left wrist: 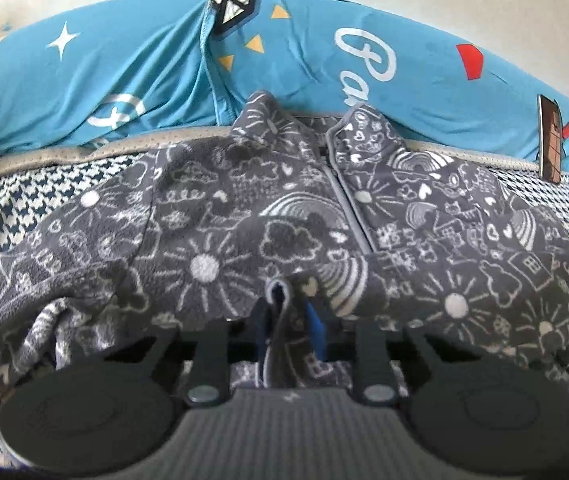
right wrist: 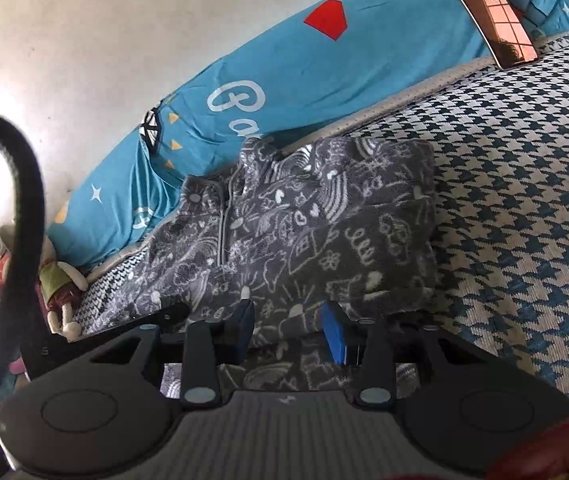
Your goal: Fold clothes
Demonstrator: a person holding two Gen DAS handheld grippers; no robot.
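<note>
The left hand-held gripper [left wrist: 287, 322], low centre of its frame, pinches a hem fold of the grey fleece jacket [left wrist: 284, 216]. The right hand-held gripper [right wrist: 288, 326] stands partly open over the hem, gripping nothing I can confirm. The jacket lies on the houndstooth bed cover [right wrist: 524, 200], collar toward the blue bolster [right wrist: 304, 72] above. Likely step: folding the hem upward; next, carry it toward the collar.

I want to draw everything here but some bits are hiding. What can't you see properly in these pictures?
- Fleece jacket: its bottom hem, left wrist view, hidden behind the left gripper.
- Jacket's near edge, right wrist view: covered by the right gripper.
- Phone: screen only shows glare.
- Blue pillow: its white writing is cut off by the jacket collar.
- Toys on the floor: blocked by a black cable.
</note>
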